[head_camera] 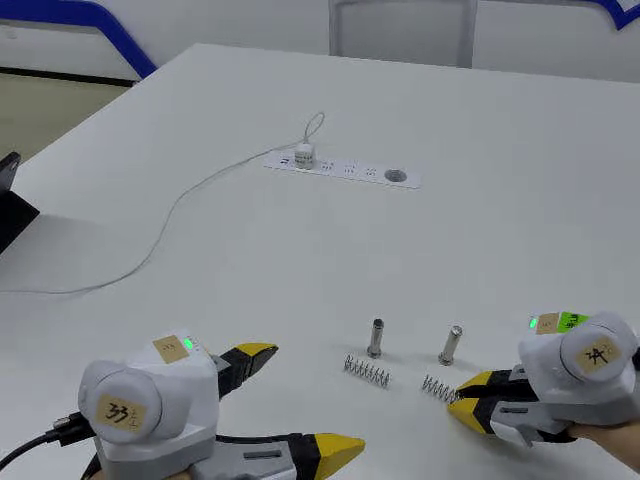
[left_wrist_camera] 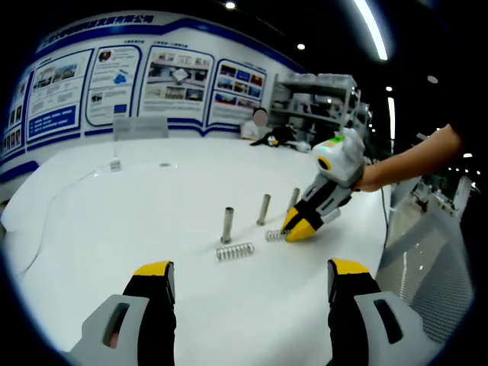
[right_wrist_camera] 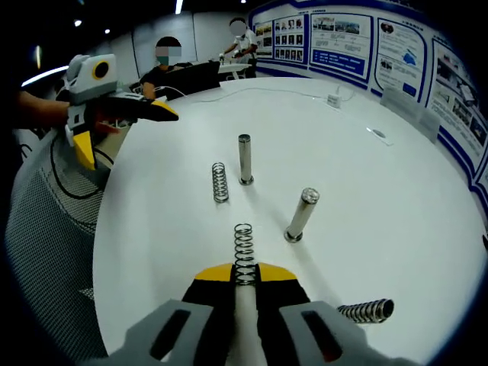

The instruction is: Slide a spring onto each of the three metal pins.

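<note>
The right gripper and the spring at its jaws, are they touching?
Touching. The right gripper view shows the right gripper shut on the near end of the spring.

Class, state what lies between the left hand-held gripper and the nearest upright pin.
A loose spring lies flat between the open left hand-held gripper and that pin, seen in the left gripper view.
</note>
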Available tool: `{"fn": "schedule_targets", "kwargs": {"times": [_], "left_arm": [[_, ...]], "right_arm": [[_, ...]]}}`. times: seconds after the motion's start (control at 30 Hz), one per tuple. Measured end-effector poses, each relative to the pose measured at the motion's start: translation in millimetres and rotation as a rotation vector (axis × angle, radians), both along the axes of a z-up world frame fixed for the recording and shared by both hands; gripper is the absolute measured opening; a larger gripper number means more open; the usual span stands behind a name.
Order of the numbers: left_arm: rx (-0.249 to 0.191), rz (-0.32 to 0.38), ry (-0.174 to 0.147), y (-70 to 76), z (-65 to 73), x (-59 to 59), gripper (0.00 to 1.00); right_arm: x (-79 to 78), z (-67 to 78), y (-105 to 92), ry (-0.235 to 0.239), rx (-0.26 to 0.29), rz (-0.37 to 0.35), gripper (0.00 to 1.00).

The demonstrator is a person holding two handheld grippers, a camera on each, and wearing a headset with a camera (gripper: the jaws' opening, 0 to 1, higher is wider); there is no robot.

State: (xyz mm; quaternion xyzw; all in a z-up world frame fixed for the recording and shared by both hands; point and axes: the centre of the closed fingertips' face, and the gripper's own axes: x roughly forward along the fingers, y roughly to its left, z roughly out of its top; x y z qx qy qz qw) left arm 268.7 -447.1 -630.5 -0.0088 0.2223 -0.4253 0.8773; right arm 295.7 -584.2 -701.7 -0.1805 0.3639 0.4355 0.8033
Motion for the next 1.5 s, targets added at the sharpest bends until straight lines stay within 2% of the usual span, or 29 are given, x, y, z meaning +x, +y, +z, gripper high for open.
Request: {"fn": "schedule_targets", "kwargs": {"times": [0.07,0.17,0.23,0.33,0.4,0.53,0.77,0.9,0.97,1.07,1.23,1.3,1.4,1.5], "left_arm": [[-0.013,-0.021,0.002,-3.6,3.0,-2.2,0.8],[0.003,-0.053,-0.011,-10.0,6.3,-4.6,0.79],[0.022,-0.078,-0.017,-14.7,6.3,-5.6,0.79],[0.026,-0.104,-0.022,-22.4,8.7,-5.1,0.78],[0.036,-0.124,-0.038,-29.3,12.5,-4.6,0.78],[0.047,-0.18,-0.054,-44.6,18.1,-4.5,0.77],[0.074,-0.286,-0.08,-69.7,24.0,-7.9,0.69],[0.067,-0.334,-0.088,-81.4,29.8,-12.2,0.6],[0.05,-0.359,-0.092,-86.3,33.3,-16.0,0.53],[0.079,-0.4,-0.111,-90.2,32.0,-21.3,0.48],[0.107,-0.445,-0.108,-90.3,27.0,-28.6,0.42],[0.112,-0.461,-0.104,-89.9,26.3,-32.2,0.37],[0.124,-0.486,-0.107,-89.9,25.3,-36.8,0.24],[0.125,-0.491,-0.111,-90.5,25.9,-38.4,0.22]], "right_arm": [[-2.5,0.5,-1.5,-0.005,-0.009,0.004,0.1],[-5.0,6.0,-2.7,-0.007,0.005,-0.001,0.1],[-6.4,13.3,-3.0,-0.021,0.014,0.0,0.1],[-8.6,26.2,-1.8,-0.046,0.03,0.01,0.1],[-10.9,37.0,0.1,-0.067,0.042,0.026,0.1],[-16.5,57.4,3.9,-0.108,0.055,0.071,0.1],[-30.6,82.6,13.9,-0.163,0.052,0.167,0.1],[-43.5,93.2,23.9,-0.201,0.035,0.265,0.1],[-50.7,96.4,29.7,-0.216,0.033,0.313,0.1],[-58.1,98.3,35.4,-0.228,0.023,0.358,0.1],[-67.8,98.0,43.1,-0.246,-0.004,0.431,0.1],[-69.6,98.3,45.4,-0.249,-0.009,0.446,0.1],[-70.5,98.8,48.5,-0.245,0.003,0.451,0.1],[-72.1,98.4,51.7,-0.246,0.003,0.464,0.1]]}}
